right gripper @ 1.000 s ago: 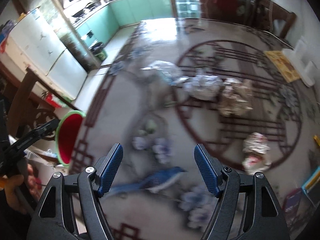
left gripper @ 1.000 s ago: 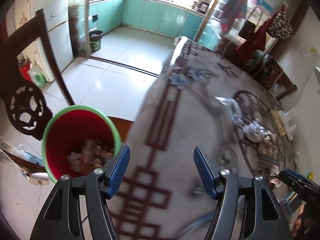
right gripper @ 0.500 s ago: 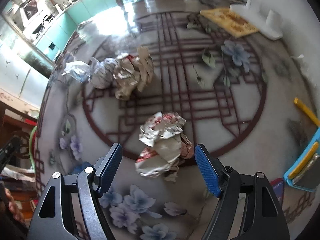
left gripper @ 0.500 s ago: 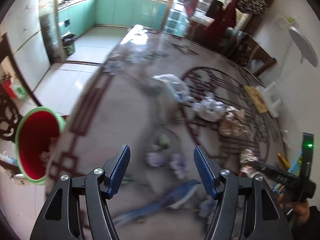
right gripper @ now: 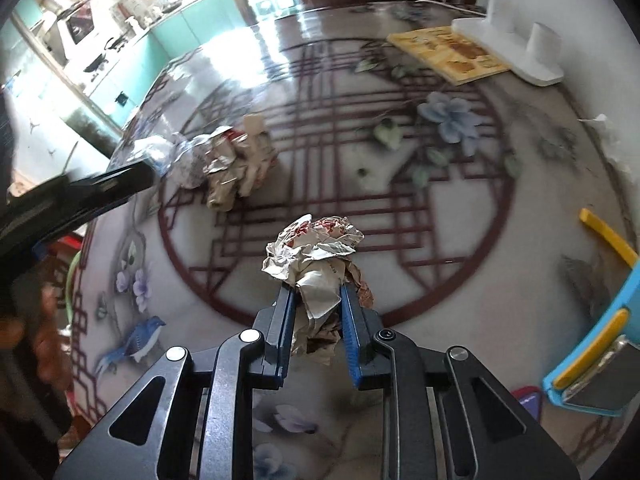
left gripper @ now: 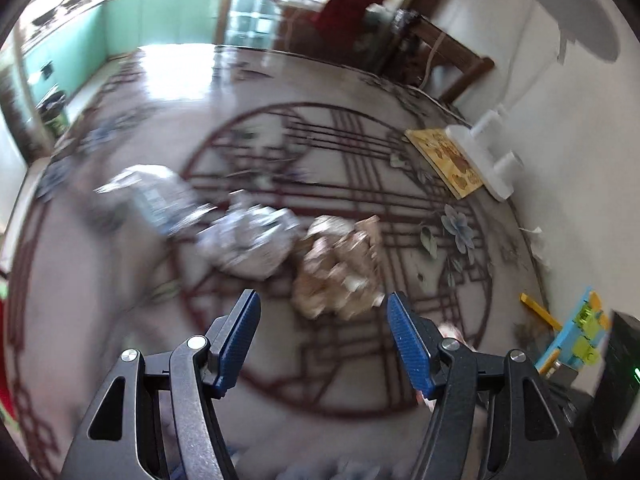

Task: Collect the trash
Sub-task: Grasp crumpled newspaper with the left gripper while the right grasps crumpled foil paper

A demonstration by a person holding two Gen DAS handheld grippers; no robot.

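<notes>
Between right tongs (right gripper: 316, 300): crumpled wrapper (right gripper: 316, 256), clamped; left view only: left tongs (left gripper: 322, 332) apart, empty.

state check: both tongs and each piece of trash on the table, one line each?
right tongs: just closed, shut on the red-and-white wrapper wad.
red-and-white wrapper wad: crumpled, pinched between the pads.
left tongs: open, nothing between the pads.
tan paper wad: crumpled, loose on the table, ahead of the left tongs.
silver foil wad: crumpled, loose, beside the tan wad.
clear plastic bag: loose, blurred.

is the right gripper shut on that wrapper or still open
Shut on it: the right gripper has just closed, its pads pinching the crumpled wrapper.
</notes>
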